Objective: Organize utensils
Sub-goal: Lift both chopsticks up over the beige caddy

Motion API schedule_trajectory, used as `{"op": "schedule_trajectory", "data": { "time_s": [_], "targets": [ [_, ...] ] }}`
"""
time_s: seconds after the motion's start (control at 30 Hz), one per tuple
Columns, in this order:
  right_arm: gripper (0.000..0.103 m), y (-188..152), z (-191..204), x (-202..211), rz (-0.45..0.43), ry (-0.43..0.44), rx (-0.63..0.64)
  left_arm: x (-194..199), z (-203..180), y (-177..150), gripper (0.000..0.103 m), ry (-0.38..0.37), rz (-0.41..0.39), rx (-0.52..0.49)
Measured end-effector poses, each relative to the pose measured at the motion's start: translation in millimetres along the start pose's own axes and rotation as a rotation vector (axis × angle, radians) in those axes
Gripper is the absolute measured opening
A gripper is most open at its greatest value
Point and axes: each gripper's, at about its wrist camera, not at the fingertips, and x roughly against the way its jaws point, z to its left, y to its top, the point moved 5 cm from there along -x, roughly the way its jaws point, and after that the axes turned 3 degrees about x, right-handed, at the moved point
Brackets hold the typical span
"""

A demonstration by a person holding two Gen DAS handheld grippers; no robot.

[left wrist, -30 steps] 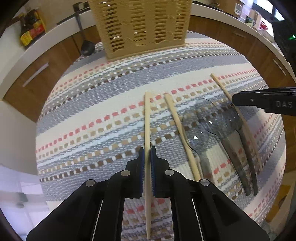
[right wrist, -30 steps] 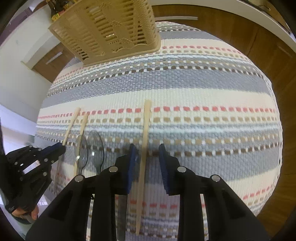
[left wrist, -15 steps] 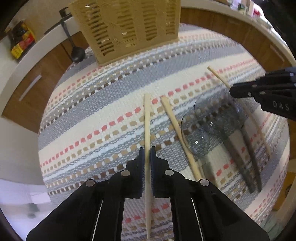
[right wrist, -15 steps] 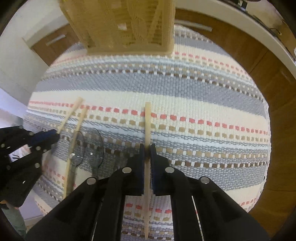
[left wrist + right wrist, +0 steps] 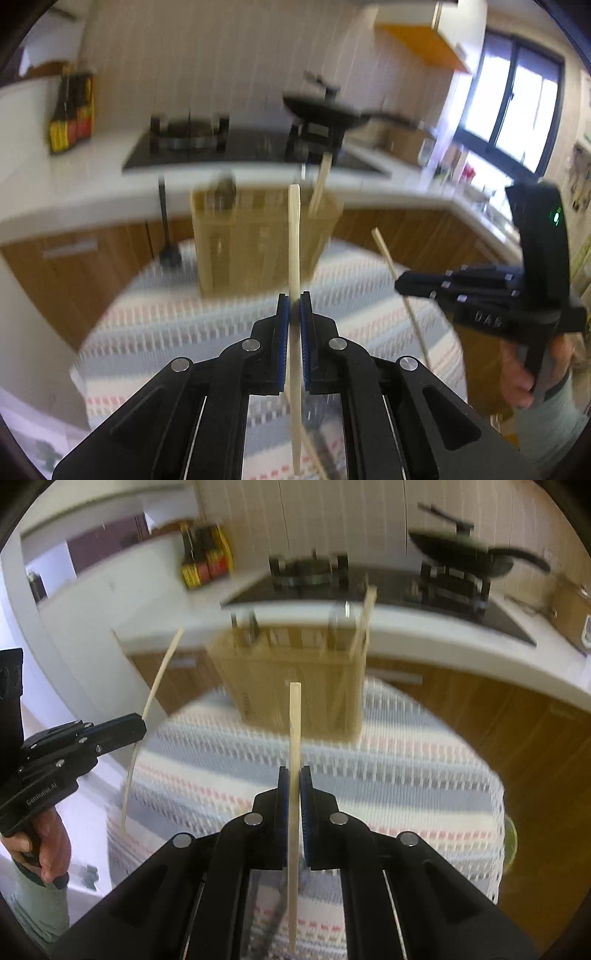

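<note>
Striped woven cloth (image 5: 388,775) covers the worktop, and both views are smeared by motion blur. Nearest the left camera, the left tool (image 5: 294,306) is clamped shut on a pale chopstick (image 5: 294,240), gripping it roughly at mid-length so both ends stick out past the blue pads (image 5: 282,332). The right tool (image 5: 294,779) is likewise closed tight on a second chopstick (image 5: 294,723), held about the middle. Both sticks are lifted clear of the cloth and point toward the slatted tan utensil basket (image 5: 295,686) standing farther back on the cloth, which already holds a stick and some darker handles.

These chopsticks look light, stiff and smooth, so they could pivot or slide between the pads; a mid-length hold seems sensible, with steady pressure while tipping an end into the basket.

Each view shows the opposite tool from the side: the left camera catches the right tool (image 5: 461,291) with its thin stick (image 5: 399,288) slanting through it, and the right camera shows the left tool (image 5: 85,734) and its stick (image 5: 151,698). Beyond lies a white kitchen counter (image 5: 92,184) with a hob (image 5: 369,583), a pan (image 5: 465,557) and sauce bottles (image 5: 203,561); only the left view shows the window (image 5: 517,110).
</note>
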Motion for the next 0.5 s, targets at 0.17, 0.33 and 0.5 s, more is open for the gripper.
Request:
{"op": "schedule_trajectory", "data": {
  "time_s": [0.17,0.33,0.5],
  "targets": [
    [0.004,42,3,23,-0.163,-0.013,0.010,21,-8,48,0.004,-0.016,-0.185,0.004],
    [0.004,78,-1,36,-0.315,-0.057,0.011,28,-9,89,0.004,-0.012,-0.353,0.028],
    [0.004,109,-7,36,-0.461,-0.072,0.014,14,3,111,0.004,-0.017,-0.463,0.061]
  ]
}}
